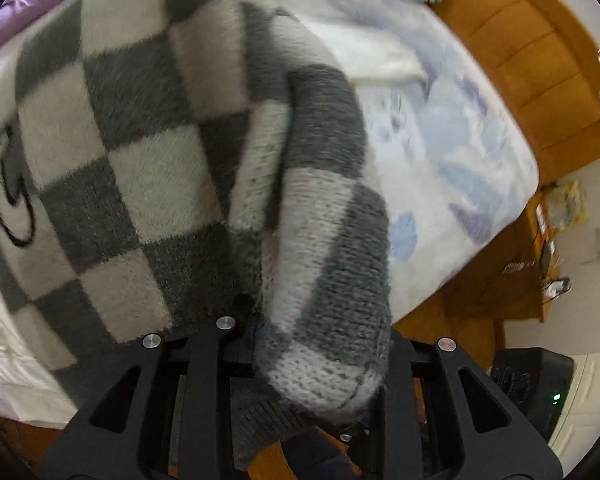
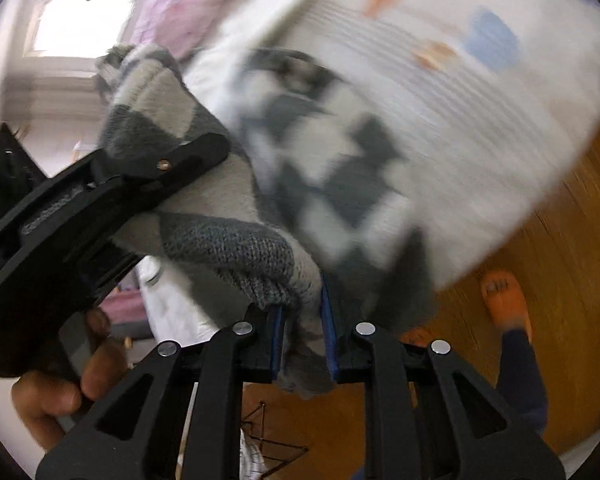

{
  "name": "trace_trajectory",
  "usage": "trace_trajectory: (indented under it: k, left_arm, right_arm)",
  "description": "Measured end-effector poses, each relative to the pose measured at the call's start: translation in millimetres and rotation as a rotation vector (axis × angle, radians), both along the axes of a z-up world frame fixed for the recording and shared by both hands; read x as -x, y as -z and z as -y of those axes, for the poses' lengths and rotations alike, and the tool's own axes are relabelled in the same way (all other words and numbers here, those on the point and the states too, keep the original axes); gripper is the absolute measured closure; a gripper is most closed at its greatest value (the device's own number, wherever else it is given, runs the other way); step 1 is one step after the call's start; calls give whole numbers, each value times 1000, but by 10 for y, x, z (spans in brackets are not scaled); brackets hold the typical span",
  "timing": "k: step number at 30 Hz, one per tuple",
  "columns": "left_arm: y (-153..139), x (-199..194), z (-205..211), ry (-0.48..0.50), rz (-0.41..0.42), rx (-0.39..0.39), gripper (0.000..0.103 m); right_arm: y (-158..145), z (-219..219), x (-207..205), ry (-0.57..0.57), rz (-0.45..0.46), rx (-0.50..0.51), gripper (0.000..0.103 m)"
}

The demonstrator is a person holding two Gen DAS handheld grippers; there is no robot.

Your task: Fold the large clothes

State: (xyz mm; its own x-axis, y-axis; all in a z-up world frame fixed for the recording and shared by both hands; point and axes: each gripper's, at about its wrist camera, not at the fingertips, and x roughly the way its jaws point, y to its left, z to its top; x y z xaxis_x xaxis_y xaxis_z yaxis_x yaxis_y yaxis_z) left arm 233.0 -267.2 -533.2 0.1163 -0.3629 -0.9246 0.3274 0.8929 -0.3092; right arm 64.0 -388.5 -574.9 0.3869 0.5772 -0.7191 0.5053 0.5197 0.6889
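Note:
A grey and white checkered knit sweater [image 1: 140,152] hangs over the bed, lifted by both grippers. My left gripper [image 1: 300,360] is shut on a bunched fold of the sweater, which drapes over its fingers and hides the tips. My right gripper [image 2: 302,336] is shut on another part of the sweater [image 2: 236,248], pinched between its blue pads [image 2: 327,328]. The left gripper [image 2: 148,176] also shows in the right wrist view at the left, clamped on the knit. The sweater's body [image 2: 340,168] trails down toward the bed.
The bed [image 1: 460,152] has a white sheet with blue prints, and purple bedding [image 1: 40,4] at its head. A wooden floor [image 2: 560,272] runs beside it, with the person's foot in an orange slipper [image 2: 504,300]. A black box [image 1: 532,384] and a wooden shelf [image 1: 540,240] stand nearby.

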Motion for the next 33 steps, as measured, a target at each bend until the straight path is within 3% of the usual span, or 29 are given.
trace_trajectory:
  k: [4, 7, 13, 16, 17, 18, 20, 24, 27, 30, 33]
  left_arm:
    - [370, 5, 254, 79, -29, -96, 77]
    - [298, -31, 303, 92, -25, -127, 70]
    - [-9, 14, -155, 23, -91, -44, 70]
    - [-53, 80, -256, -2, -123, -40, 65]
    - [-65, 78, -304, -26, -134, -7, 41]
    - [-90, 67, -335, -58, -144, 47, 10]
    - [-143, 32, -386, -119, -144, 133, 6]
    - [-233, -107, -565, -185, -118, 179, 6]
    - [-448, -231, -1099, -345, 11, 181, 6]
    - [-622, -392, -1624, -485, 134, 84, 6]
    - [-486, -632, -2241, -617, 131, -17, 6]
  right_arm:
    - [343, 104, 97, 89, -118, -68, 88]
    - [388, 139, 101, 107, -140, -126, 88]
    - [285, 72, -90, 57, -108, -172, 87]
    - [237, -2, -144, 14, -96, -156, 87]
    - [253, -23, -159, 16, -110, -151, 88]
    - [299, -13, -121, 38, -147, -130, 91]
    - [461, 95, 30, 114, -236, -114, 103]
    - [671, 402, 287, 195, -331, -75, 103]
    - [557, 559, 223, 156, -288, -26, 103]
    - [159, 629, -104, 68, -163, 89, 99]
    - [-302, 650, -536, 12, -18, 202, 95]
